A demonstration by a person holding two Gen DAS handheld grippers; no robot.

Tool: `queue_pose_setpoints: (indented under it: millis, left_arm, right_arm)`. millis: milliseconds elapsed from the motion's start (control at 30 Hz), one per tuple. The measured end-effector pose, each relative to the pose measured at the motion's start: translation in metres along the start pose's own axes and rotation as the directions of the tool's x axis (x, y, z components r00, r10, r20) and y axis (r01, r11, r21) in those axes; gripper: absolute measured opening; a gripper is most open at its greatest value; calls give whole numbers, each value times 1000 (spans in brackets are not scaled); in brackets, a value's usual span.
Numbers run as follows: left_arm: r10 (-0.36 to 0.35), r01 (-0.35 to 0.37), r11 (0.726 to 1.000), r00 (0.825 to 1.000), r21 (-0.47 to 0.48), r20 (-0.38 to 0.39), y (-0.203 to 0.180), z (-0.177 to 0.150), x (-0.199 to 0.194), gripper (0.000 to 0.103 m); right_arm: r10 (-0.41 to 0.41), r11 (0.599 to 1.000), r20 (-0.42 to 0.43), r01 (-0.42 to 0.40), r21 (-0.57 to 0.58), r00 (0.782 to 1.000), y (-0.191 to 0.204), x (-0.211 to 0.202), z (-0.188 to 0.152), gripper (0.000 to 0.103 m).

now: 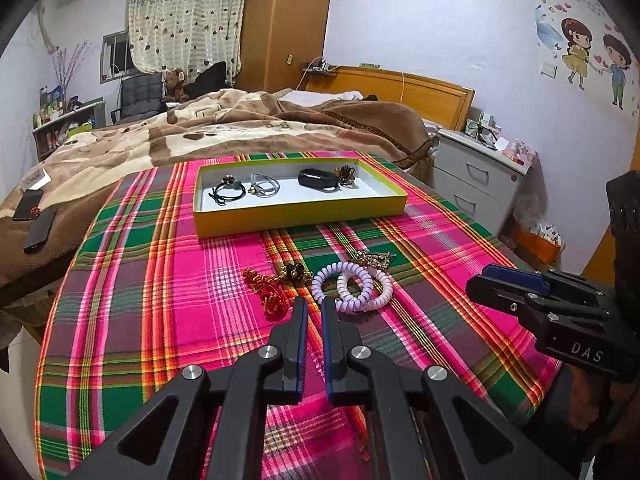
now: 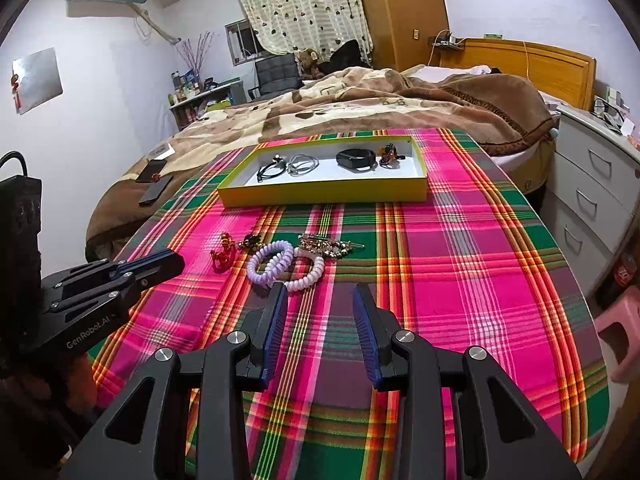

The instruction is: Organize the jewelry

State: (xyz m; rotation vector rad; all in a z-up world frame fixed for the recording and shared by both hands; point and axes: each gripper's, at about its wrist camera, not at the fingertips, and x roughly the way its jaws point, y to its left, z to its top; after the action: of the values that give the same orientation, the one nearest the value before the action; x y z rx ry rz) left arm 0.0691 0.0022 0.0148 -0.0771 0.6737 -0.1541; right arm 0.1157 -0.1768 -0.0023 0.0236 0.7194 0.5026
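Left tongs (image 1: pixel 315 305) narrow (nothing between), right tongs (image 2: pixel 322 294) wide, near spiral bands (image 2: pixel 280 266).

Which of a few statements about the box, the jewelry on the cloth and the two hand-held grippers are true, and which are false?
1. The yellow box already holds several pieces. True.
2. The purple spiral hair ties lie inside the box. False: they lie on the plaid cloth, nearer than the box.
3. The right hand-held gripper is open and holds nothing. True.
4. The left hand-held gripper is clamped on the red ornament. False: its jaws stand slightly apart with nothing between them, and the ornament lies on the cloth.
5. A black band sits in the box. True.
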Motion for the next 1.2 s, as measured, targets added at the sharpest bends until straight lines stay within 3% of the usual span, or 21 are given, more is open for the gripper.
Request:
queue_pose_setpoints:
  millis: [233,400,867,1200]
  left_arm:
    - [-28,28,1000,999,-5,-40,-2,8,21,6]
    - [-42,40,999,997,-20,-72,-2,15,38,18]
    - [-26,12,998,976,-65,-217,2,19,89,18]
    - [-27,14,998,976,-59,-217,4,23,94,18]
  right_arm:
    - [4,1000,-17,-4,-2,1000,-4,13,9,35]
    - [8,1000,-36,-8,-19,999,-6,26,18,35]
    - [14,993,-149,-31,-111,989,-16,83,40,36]
    - [15,984,-225,-54,-169,974,-19,118,50,36]
